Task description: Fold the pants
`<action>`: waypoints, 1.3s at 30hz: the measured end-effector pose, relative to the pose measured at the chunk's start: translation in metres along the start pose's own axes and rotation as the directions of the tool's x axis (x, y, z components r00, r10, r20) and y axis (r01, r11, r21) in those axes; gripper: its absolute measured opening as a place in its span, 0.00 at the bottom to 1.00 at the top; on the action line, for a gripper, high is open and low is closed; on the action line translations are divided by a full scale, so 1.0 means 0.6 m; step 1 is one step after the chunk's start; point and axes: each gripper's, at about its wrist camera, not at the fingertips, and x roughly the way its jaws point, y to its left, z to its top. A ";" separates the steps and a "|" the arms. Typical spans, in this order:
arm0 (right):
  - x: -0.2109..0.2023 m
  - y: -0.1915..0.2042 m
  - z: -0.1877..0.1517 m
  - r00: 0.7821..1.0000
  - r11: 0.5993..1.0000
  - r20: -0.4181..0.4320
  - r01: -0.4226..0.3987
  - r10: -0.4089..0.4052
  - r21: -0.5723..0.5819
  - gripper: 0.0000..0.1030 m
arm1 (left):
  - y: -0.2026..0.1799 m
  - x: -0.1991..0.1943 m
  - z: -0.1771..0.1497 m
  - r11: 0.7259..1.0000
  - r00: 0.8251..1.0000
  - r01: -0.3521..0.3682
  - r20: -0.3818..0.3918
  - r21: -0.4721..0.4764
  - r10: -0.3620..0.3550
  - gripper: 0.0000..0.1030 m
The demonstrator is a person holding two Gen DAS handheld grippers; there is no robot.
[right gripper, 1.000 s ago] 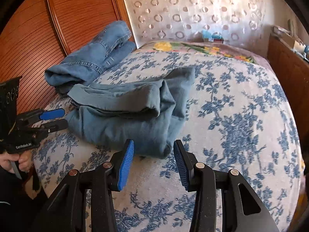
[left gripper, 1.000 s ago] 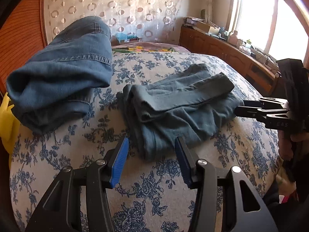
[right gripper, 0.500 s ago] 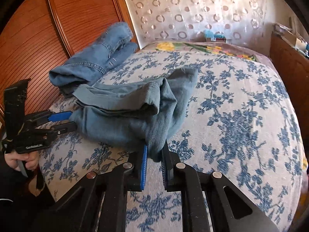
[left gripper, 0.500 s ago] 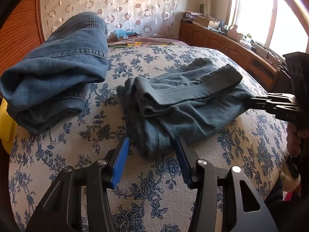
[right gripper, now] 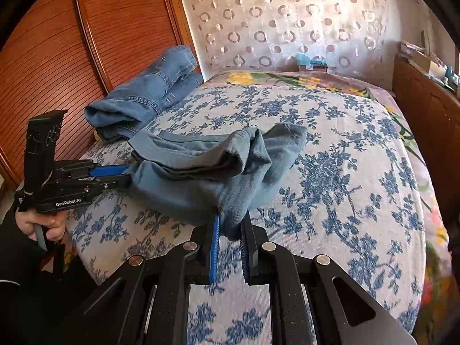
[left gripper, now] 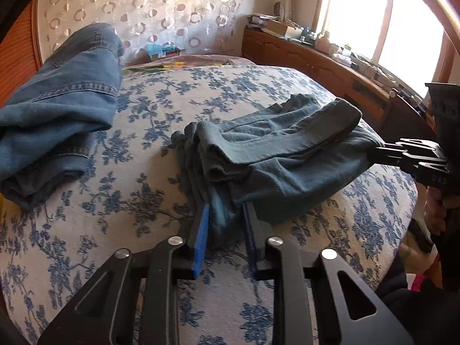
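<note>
On the floral bedspread (left gripper: pixel 138 201), near edge, the teal pants (left gripper: pixel 287 155) lie bunched, long axis running between the hands. Left gripper (left gripper: pixel 224 230) is closing on one end corner, cloth between pads; right gripper (right gripper: pixel 230 230) clamps the opposite corner. Both equally near.

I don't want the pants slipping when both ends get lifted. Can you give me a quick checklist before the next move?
1. Right tool shut on the grey-blue pants: ok.
2. Left tool gripping fabric: not ok yet, jaws closing, cloth between them.
3. All layers caught by each tool: cannot tell.
4. Folded jeans apart from the pants: ok.
5. Bedspread not pinched along: cannot tell.
</note>
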 end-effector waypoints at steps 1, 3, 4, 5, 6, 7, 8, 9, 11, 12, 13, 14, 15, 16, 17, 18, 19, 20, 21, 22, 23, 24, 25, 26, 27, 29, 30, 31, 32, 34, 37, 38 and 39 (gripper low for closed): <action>-0.002 0.000 -0.002 1.000 1.000 -0.001 -0.010 0.010 0.009 0.12 | -0.004 -0.002 -0.001 1.000 1.000 -0.004 0.003 0.007 0.004 0.18; -0.011 -0.002 -0.007 0.999 0.999 -0.002 -0.032 0.032 0.031 0.12 | -0.012 -0.009 -0.002 1.000 1.000 -0.003 0.013 0.023 0.003 0.12; -0.015 -0.003 -0.010 1.000 0.999 -0.001 -0.025 0.025 0.030 0.12 | -0.016 -0.013 -0.003 1.000 1.000 0.006 0.016 0.028 -0.006 0.11; -0.021 -0.003 -0.013 1.000 1.000 0.002 -0.014 0.014 0.024 0.12 | -0.019 -0.016 -0.005 0.999 1.000 0.013 0.015 0.031 -0.013 0.09; -0.026 -0.004 -0.014 1.000 1.000 0.005 -0.010 0.010 0.024 0.12 | -0.023 -0.019 -0.006 0.999 1.000 0.019 0.017 0.037 -0.020 0.08; -0.032 -0.006 -0.016 1.000 1.000 0.008 -0.010 0.010 0.027 0.12 | -0.027 -0.023 -0.008 0.999 1.000 0.023 0.019 0.042 -0.024 0.08; -0.038 -0.008 -0.017 1.000 1.000 0.010 -0.008 0.007 0.029 0.12 | -0.030 -0.026 -0.009 0.998 0.999 0.026 0.020 0.048 -0.027 0.07; -0.043 -0.009 -0.019 1.000 1.000 0.013 -0.003 0.003 0.030 0.12 | -0.035 -0.031 -0.011 0.998 0.999 0.029 0.021 0.055 -0.030 0.07; -0.051 -0.012 -0.024 1.000 1.000 0.015 0.009 -0.010 0.029 0.12 | -0.041 -0.041 -0.014 0.998 0.999 0.032 0.029 0.060 -0.034 0.06; -0.054 -0.014 -0.027 1.000 1.000 0.014 0.014 -0.014 0.028 0.12 | -0.043 -0.047 -0.016 0.998 0.999 0.034 0.033 0.061 -0.036 0.06; -0.054 -0.012 -0.030 1.000 0.999 0.011 0.016 -0.016 0.030 0.12 | -0.045 -0.050 -0.019 0.998 0.999 0.034 0.035 0.061 -0.036 0.06; -0.053 -0.012 -0.034 1.000 0.999 0.006 0.017 -0.017 0.032 0.12 | -0.045 -0.053 -0.020 0.998 0.999 0.033 0.037 0.060 -0.035 0.06; -0.051 -0.012 -0.038 1.000 0.999 -0.003 0.019 -0.019 0.033 0.12 | -0.044 -0.054 -0.020 0.998 0.999 0.033 0.038 0.058 -0.035 0.06; -0.047 -0.012 -0.041 1.000 0.999 -0.013 0.022 -0.022 0.034 0.13 | -0.043 -0.056 -0.021 0.998 0.999 0.033 0.035 0.056 -0.035 0.06; -0.043 -0.012 -0.045 0.999 0.999 -0.023 0.027 -0.026 0.034 0.13 | -0.042 -0.056 -0.021 0.998 0.999 0.036 0.033 0.056 -0.038 0.06; -0.041 -0.011 -0.046 0.999 0.999 -0.026 0.033 -0.032 0.034 0.13 | -0.041 -0.057 -0.021 0.998 0.999 0.042 0.033 0.055 -0.043 0.06; -0.039 -0.010 -0.045 0.999 0.999 -0.026 0.036 -0.035 0.035 0.13 | -0.040 -0.057 -0.020 0.998 0.998 0.047 0.033 0.051 -0.048 0.07; -0.040 -0.010 -0.045 0.999 0.999 -0.023 0.035 -0.034 0.039 0.14 | -0.038 -0.057 -0.018 0.998 0.998 0.050 0.033 0.046 -0.052 0.10; -0.041 -0.010 -0.044 0.999 0.999 -0.021 0.035 -0.034 0.041 0.16 | -0.037 -0.057 -0.017 0.998 0.998 0.047 0.035 0.043 -0.048 0.17; -0.042 -0.009 -0.043 0.999 0.998 -0.018 0.044 -0.043 0.040 0.17 | -0.037 -0.058 -0.017 0.998 0.999 0.038 0.036 0.041 -0.039 0.20; -0.044 -0.007 -0.041 0.999 0.998 -0.013 0.051 -0.051 0.034 0.17 | -0.037 -0.057 -0.015 0.999 0.999 0.026 0.036 0.044 -0.028 0.25; -0.048 -0.007 -0.041 0.999 0.998 -0.008 0.053 -0.053 0.029 0.18 | -0.036 -0.054 -0.013 0.999 0.999 0.016 0.036 0.047 -0.018 0.31; -0.051 -0.006 -0.039 0.999 0.998 -0.003 0.054 -0.054 0.029 0.18 | -0.036 -0.051 -0.010 0.999 0.999 0.013 0.036 0.047 -0.015 0.35; -0.053 -0.006 -0.037 0.998 0.998 0.002 0.058 -0.058 0.027 0.18 | -0.036 -0.050 -0.009 0.999 0.999 0.013 0.037 0.044 -0.015 0.41; -0.056 -0.005 -0.034 0.998 0.998 0.010 0.064 -0.064 0.024 0.19 | -0.036 -0.047 -0.006 0.999 0.999 0.015 0.039 0.041 -0.016 0.43; -0.061 -0.004 -0.030 0.997 0.997 0.026 0.074 -0.074 0.021 0.27 | -0.036 -0.043 0.001 0.999 0.999 0.013 0.041 0.038 -0.015 0.43; -0.063 -0.004 -0.028 0.996 0.997 0.034 0.076 -0.077 0.022 0.29 | -0.037 -0.040 0.005 0.999 0.999 0.013 0.043 0.038 -0.015 0.43; -0.064 -0.004 -0.025 0.996 0.997 0.041 0.075 -0.076 0.023 0.31 | -0.037 -0.038 0.008 0.999 0.999 0.014 0.046 0.039 -0.016 0.43; -0.062 -0.005 -0.021 0.996 0.997 0.045 0.073 -0.074 0.024 0.32 | -0.038 -0.034 0.012 0.999 0.999 0.017 0.047 0.041 -0.019 0.43; -0.056 -0.007 -0.017 0.996 0.997 0.044 0.074 -0.075 0.020 0.33 | -0.040 -0.027 0.019 0.999 0.999 0.023 0.044 0.041 -0.025 0.43; -0.040 -0.008 -0.012 0.996 0.997 0.034 0.077 -0.078 0.018 0.34 | -0.040 -0.017 0.026 0.999 0.999 0.034 0.038 0.038 -0.035 0.43; -0.034 -0.009 -0.011 0.997 0.997 0.029 0.073 -0.073 0.019 0.34 | -0.041 -0.014 0.027 0.999 0.999 0.036 0.036 0.040 -0.037 0.43; -0.029 -0.010 -0.011 0.997 0.998 0.023 0.068 -0.069 0.018 0.34 | -0.041 -0.010 0.029 0.998 0.999 0.038 0.033 0.044 -0.039 0.43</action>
